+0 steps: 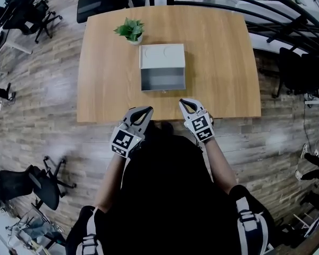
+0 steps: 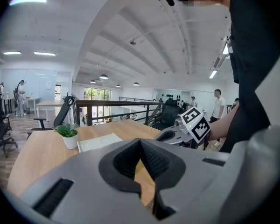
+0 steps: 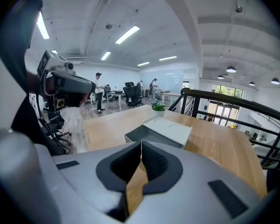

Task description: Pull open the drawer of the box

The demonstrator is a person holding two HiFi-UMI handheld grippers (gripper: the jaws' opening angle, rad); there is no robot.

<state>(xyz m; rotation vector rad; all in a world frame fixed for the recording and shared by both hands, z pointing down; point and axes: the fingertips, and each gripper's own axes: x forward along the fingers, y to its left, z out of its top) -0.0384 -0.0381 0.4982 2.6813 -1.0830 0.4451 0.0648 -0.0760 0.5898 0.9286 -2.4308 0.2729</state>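
Both grippers sit low at the near edge of the counter (image 1: 218, 62), the left gripper (image 1: 147, 110) and right gripper (image 1: 184, 103) each with its jaws closed tip to tip and nothing between them, well apart from the box. Judging by how things lie, the pull looks already done: the drawer stands out of its box and neither gripper touches it, so little seems left beyond perhaps drawing it further, which would call for a reach forward to the drawer's front lip and a straight pull toward the person. The box (image 1: 162, 56) sits mid-counter, slightly toward the far side, white top up. Its grey drawer (image 1: 163, 80) juts out toward the near edge, its open tray upward and its front facing the person; with the drawer out, the whole runs longest near to far. A small plant (image 1: 131, 31) stands just beside the box's far left corner.
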